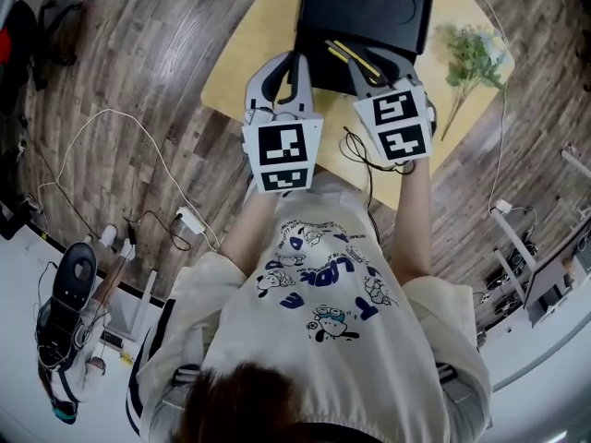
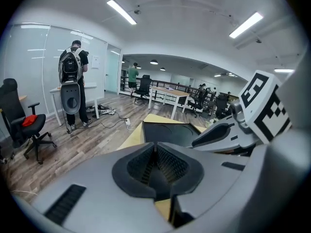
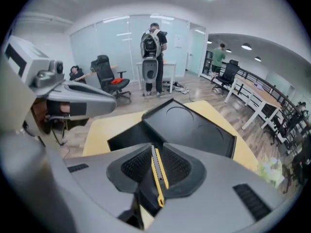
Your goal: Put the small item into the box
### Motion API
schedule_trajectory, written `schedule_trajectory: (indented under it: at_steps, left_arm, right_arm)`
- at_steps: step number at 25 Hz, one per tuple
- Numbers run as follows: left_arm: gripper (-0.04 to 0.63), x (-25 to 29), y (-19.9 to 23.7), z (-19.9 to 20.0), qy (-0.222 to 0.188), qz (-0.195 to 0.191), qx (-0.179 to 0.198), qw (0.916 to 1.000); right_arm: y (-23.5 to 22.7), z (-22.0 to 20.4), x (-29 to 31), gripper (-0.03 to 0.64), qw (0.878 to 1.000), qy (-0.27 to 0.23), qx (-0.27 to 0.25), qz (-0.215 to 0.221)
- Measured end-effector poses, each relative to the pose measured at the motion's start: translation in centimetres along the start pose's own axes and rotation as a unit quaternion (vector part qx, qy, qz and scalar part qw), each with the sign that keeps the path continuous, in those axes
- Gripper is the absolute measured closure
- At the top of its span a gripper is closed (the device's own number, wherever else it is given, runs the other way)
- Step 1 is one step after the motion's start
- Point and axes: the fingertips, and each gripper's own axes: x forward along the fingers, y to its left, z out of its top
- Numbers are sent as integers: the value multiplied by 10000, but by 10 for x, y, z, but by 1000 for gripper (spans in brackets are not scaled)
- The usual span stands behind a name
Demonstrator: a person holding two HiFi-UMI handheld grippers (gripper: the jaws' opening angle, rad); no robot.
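We see the right gripper [image 3: 156, 152] clenched on a slim utility knife [image 3: 157, 176]. Its yellow plastic body and grey metal strip stand on edge between the black ribbed pads. From the head view the knife [image 1: 355, 60] hangs over the open black box [image 1: 319, 63], with the right gripper [image 1: 365, 67] tilted steeply down toward it. The box is rectangular and matte. Its lid is thrown back toward the far edge of the table [image 1: 249, 53], and a round outline is pressed into the lid's smooth inner face (we make out the same ring in the right gripper view).

The left gripper [image 2: 156, 147] has its jaws pressed together on nothing, the two dimpled dark pads meeting along a thin seam. It hovers at the box's left side near the table's front edge, beside the right one. Both grippers have smooth grey moulded shells, and each carries a white cube printed with black square markers.

The table top is pale yellow wood, rounded at its corners. Near its right edge lies a sprig of artificial greenery [image 1: 471, 58], with thin stems and small pale leaves, well apart from the box. Below the table is grey-brown plank flooring [image 1: 138, 72] with a swirling grain, and thin white cables [image 1: 111, 118] loop across it on the left.
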Motion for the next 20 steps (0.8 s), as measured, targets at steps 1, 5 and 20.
schedule_trajectory:
  at_steps: [1, 5, 20]
  left_arm:
    - [568, -3, -3, 5, -53, -10, 32, 10000]
    - [568, -10, -13, 30, -354, -98, 198, 9991]
    - [568, -65, -45, 112, -1531, -348, 615, 9857]
  right_arm:
    - [0, 6, -10, 546, 9997, -197, 130, -63]
    - [-1, 30, -44, 565, 9926, -983, 597, -385]
    - [-3, 88, -149, 569, 9345, -2947, 1176, -1610]
